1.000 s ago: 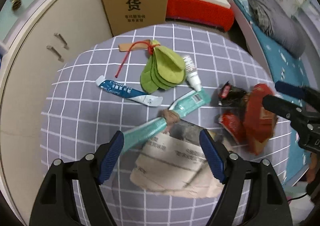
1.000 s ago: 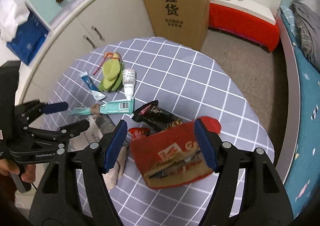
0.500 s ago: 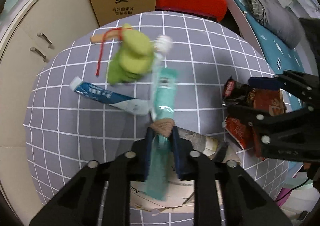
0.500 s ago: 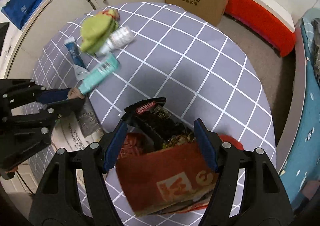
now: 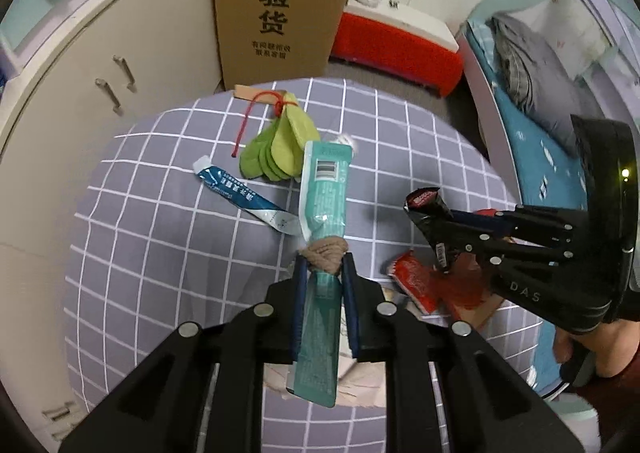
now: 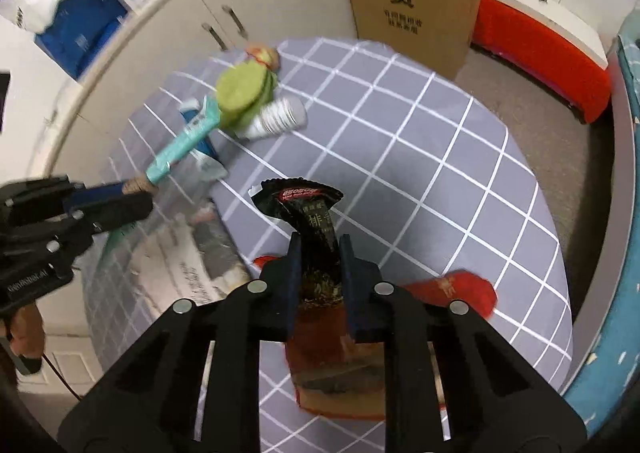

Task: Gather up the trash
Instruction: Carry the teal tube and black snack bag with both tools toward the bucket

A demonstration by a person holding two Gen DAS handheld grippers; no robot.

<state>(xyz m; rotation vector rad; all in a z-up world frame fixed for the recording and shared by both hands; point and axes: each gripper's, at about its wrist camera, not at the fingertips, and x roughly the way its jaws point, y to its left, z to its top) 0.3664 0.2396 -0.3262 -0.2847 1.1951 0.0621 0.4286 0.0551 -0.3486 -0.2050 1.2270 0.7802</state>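
Observation:
My left gripper (image 5: 323,267) is shut on a teal tube (image 5: 325,189) with a tan band around its middle, held above the round checked table (image 5: 160,221). My right gripper (image 6: 319,249) is shut on a black snack wrapper (image 6: 308,209), lifted off the table; it also shows in the left wrist view (image 5: 430,213). A red wrapper (image 5: 414,281) and a larger red packet (image 6: 464,289) lie below. A blue-white tube (image 5: 244,201) lies on the table. A torn newspaper (image 6: 192,257) lies by the near edge.
A green leaf-shaped fan with a red cord (image 5: 280,145) and a small white bottle (image 6: 280,117) lie at the table's far side. A tall cardboard box (image 5: 280,5) stands behind. Cream cabinets (image 5: 100,65) are left, a red bench (image 5: 396,53) and a bed (image 5: 540,125) right.
My left gripper closed on the teal tube and lifted it. My right gripper was open over the red packet, then closed on the black wrapper and raised it.

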